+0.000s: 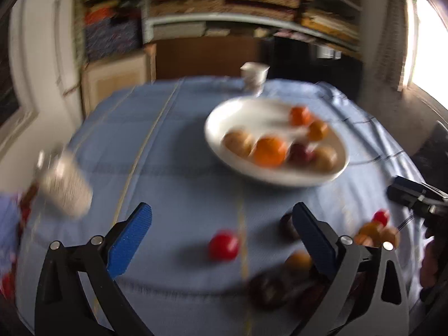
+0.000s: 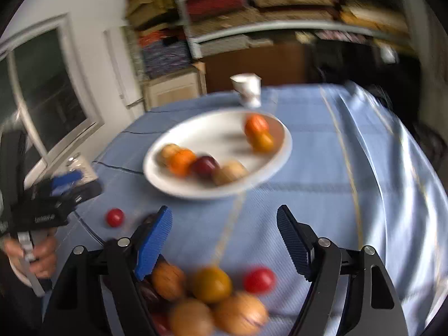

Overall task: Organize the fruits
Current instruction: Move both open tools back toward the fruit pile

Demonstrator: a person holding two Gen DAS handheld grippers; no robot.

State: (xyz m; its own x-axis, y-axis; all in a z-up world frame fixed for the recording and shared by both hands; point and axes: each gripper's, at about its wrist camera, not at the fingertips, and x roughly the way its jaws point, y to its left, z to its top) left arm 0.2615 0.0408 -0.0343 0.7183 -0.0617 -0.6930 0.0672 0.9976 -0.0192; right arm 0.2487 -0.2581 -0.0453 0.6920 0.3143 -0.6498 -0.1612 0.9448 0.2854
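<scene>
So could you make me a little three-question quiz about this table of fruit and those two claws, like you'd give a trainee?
1. True or false: the white plate already has fruit on it.
2. Multiple choice: the left claw is A) shut on a red fruit, B) open with nothing gripped, C) out of view.
3. Short answer: what covers the table?

Key:
1. True: several pieces lie on it, among them an orange fruit and a dark red one.
2. B: a red fruit lies on the cloth between its fingers, untouched. The right claw is open too.
3. A light blue tablecloth.
</scene>
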